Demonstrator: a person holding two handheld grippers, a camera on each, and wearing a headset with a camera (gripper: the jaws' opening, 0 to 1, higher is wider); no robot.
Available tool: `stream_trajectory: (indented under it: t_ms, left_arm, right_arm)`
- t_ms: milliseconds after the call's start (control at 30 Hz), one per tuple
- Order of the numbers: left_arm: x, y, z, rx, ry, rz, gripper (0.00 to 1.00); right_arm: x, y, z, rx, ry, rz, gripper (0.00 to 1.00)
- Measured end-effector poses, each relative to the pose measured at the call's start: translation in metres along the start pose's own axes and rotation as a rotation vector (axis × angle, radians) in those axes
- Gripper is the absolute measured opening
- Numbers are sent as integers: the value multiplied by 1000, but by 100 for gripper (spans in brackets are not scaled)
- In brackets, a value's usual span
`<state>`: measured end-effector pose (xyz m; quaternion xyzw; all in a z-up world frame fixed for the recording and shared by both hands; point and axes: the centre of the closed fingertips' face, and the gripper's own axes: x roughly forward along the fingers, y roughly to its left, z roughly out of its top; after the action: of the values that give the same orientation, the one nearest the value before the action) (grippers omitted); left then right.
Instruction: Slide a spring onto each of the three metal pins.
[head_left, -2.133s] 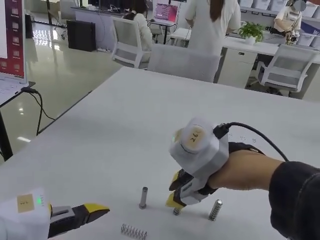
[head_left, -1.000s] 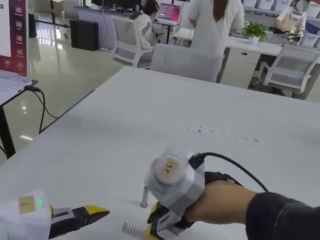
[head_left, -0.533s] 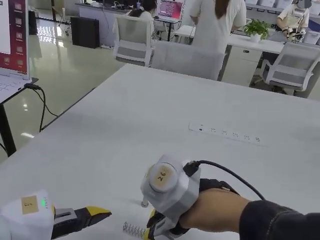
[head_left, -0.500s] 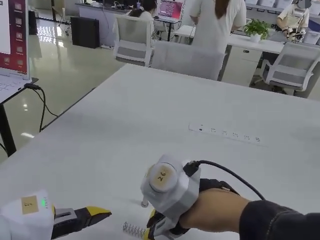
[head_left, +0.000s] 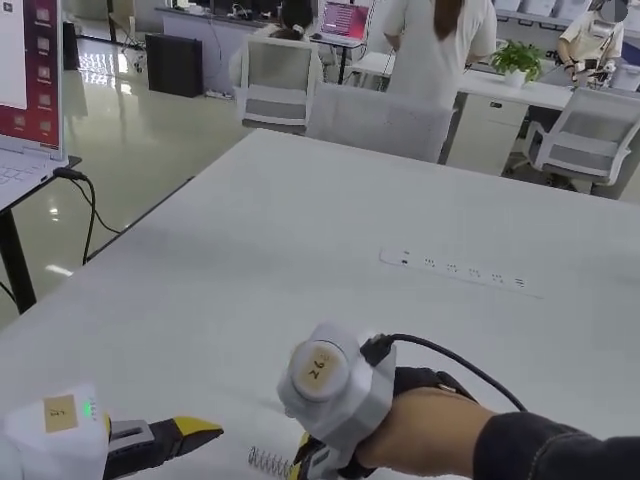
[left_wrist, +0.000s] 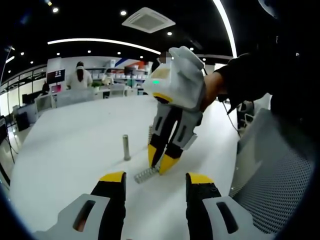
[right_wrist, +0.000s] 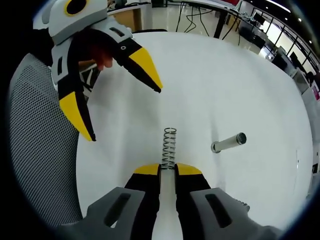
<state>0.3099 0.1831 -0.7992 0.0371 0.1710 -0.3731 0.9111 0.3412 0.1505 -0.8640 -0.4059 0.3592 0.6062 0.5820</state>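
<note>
My right gripper (right_wrist: 168, 170) has its jaws drawn nearly together on the near end of the spring (right_wrist: 169, 144), and the wire sits between the yellow tips, so I read it as a grip. The spring lies flat on the white table (head_left: 300, 240) and points away from the jaws. In the head view it is at the near edge, just left of the right gripper and between my two tools. A bare pin (right_wrist: 228, 143) stands upright on the table to the right of the spring in the right gripper view, near it but not touching. In the left gripper view the same pin stands beyond the spring and left of the right gripper. Something ribbed shows just behind that gripper, but it is too hidden for me to tell what it is. My left gripper (left_wrist: 156, 178) hangs at the near left with its jaws spread wide and nothing between them, apart from the spring. Farther out on the table lies a white power strip (head_left: 460, 272).
</note>
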Motion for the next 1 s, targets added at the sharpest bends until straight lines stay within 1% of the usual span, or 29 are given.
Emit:
stream_trajectory:
  t_ms: [133, 200, 433, 633, 800, 933, 1000]
  left_arm:
    - [0, 0, 1, 5, 2, -1, 42]
    - [0, 0, 1, 6, 3, -2, 42]
    - [1, -2, 1, 16, 9, -4, 41]
    - [2, -5, 2, 26, 15, -16, 40]
    - [5, -9, 6, 40, 13, -31, 38]
    - [7, -13, 8, 49, 13, -47, 37]
    - [9, -17, 9, 58, 15, -60, 36]
  right_arm:
    - [-2, 1, 0, -15, -4, -4, 7]
    - [-3, 2, -1, -6, -1, 5, 7]
    - [-12, 9, -1, -24, 9, 24, 7]
    - [-30, 14, -1, -49, 14, 48, 7]
    - [-44, 18, -1, -71, 24, 66, 7]
    - [-54, 20, -1, -86, 27, 65, 7]
    - [-59, 22, -1, -93, 26, 68, 7]
